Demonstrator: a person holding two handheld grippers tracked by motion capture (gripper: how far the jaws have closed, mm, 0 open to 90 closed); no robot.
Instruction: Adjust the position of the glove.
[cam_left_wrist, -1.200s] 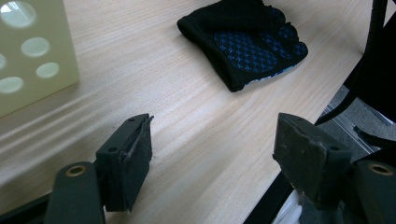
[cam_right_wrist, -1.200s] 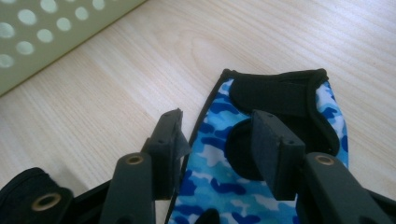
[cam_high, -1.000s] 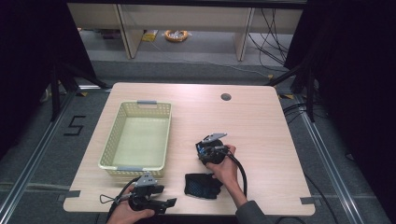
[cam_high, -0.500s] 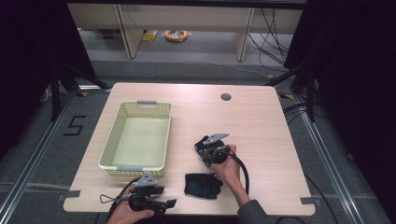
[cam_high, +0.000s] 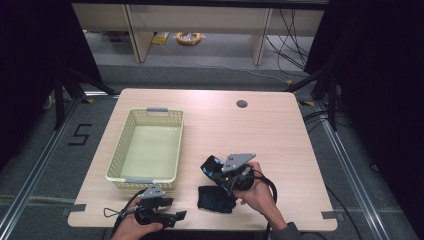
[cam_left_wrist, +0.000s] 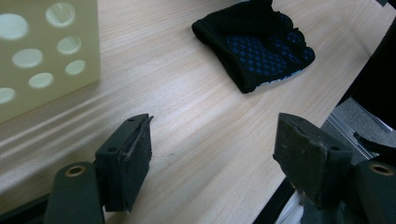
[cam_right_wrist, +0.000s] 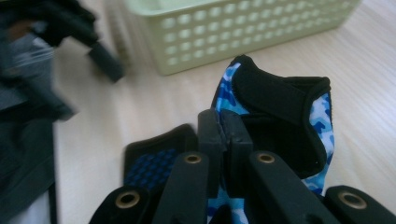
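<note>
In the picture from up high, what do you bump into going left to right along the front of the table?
Left gripper → glove lying flat on the table → right gripper, holding up the blue camouflage glove.

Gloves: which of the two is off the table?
The glove with blue camouflage, pinched in the right gripper near the basket. The other glove lies flat on the table.

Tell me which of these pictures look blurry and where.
Right gripper view: the left gripper at upper left is motion-smeared, while the camo glove in the jaws is sharp. Left gripper view: the basket wall is soft, the other glove fairly crisp. High view: evenly sharp, dark surroundings.
</note>
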